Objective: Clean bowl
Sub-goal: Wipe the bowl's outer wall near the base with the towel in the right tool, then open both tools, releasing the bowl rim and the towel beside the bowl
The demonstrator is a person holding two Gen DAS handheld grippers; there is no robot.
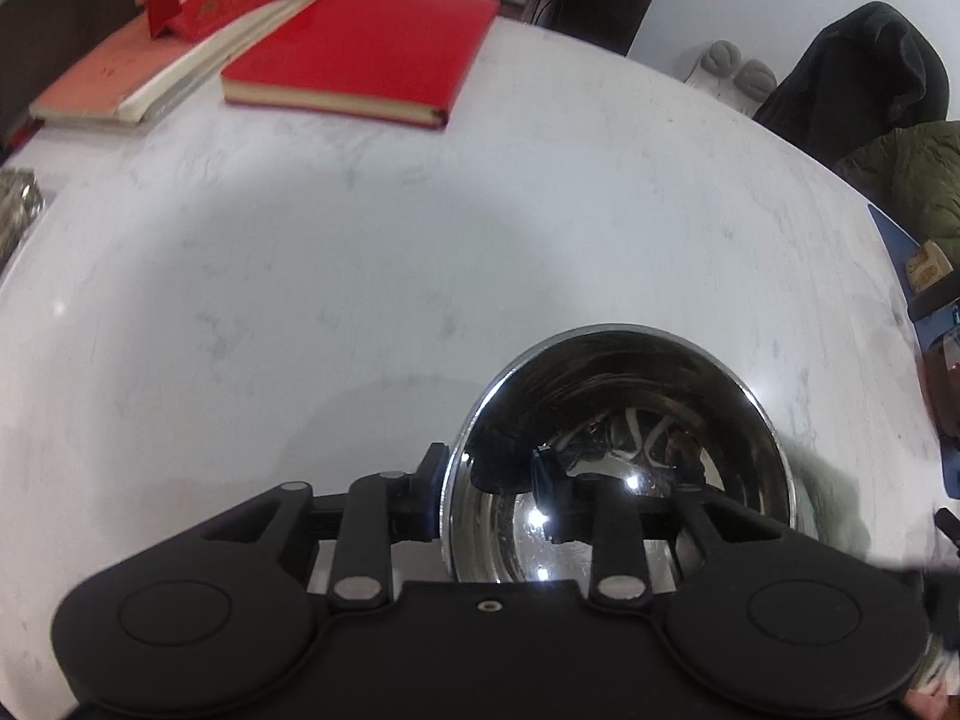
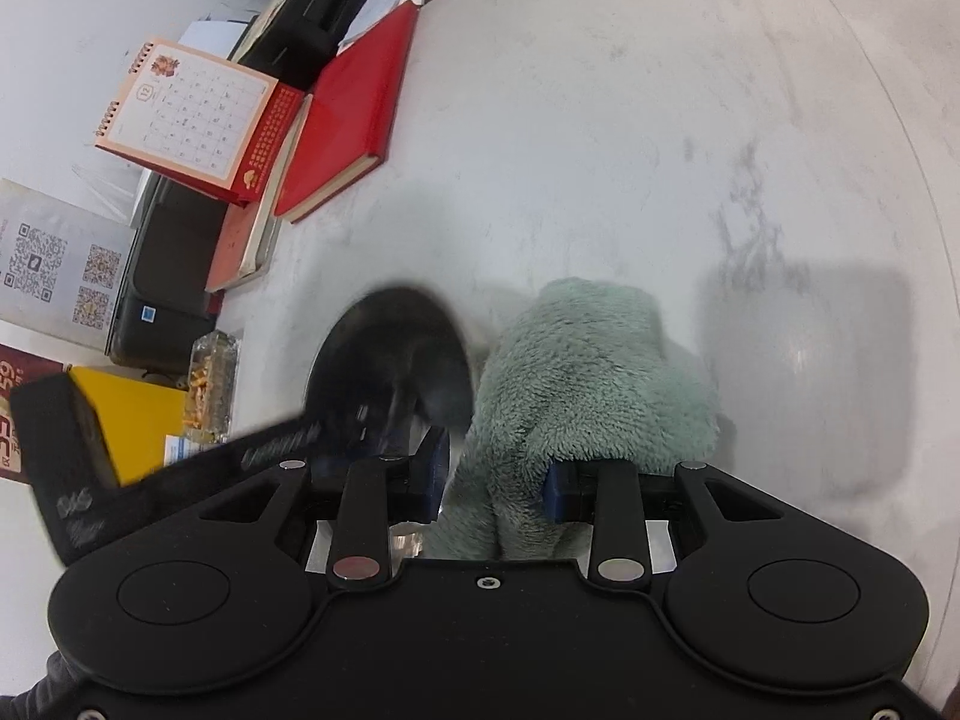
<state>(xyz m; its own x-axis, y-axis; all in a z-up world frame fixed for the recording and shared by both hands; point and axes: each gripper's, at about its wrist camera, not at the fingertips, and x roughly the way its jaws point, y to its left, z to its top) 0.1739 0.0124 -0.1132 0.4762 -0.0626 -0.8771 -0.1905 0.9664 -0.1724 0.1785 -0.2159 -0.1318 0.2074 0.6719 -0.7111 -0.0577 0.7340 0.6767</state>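
Observation:
A shiny steel bowl (image 1: pixel 624 456) is tilted on its side just above the white marble table (image 1: pixel 360 276). My left gripper (image 1: pixel 492 498) is shut on the bowl's rim, one finger outside and one inside. In the right wrist view the bowl (image 2: pixel 390 372) appears dark and blurred at the lower left. My right gripper (image 2: pixel 495 480) is shut on a fluffy pale green cloth (image 2: pixel 594 372), which bulges out past the fingers right beside the bowl. A blurred edge of the cloth (image 1: pixel 834 498) shows behind the bowl in the left wrist view.
A red notebook (image 1: pixel 366 48), a stack of books (image 1: pixel 120 90) and a desk calendar (image 2: pixel 192 114) lie at the table's far side. A dark jacket (image 1: pixel 864 60) hangs at the far right. A black printer (image 2: pixel 162 276), a yellow box (image 2: pixel 144 414) and a snack packet (image 2: pixel 210 378) sit left.

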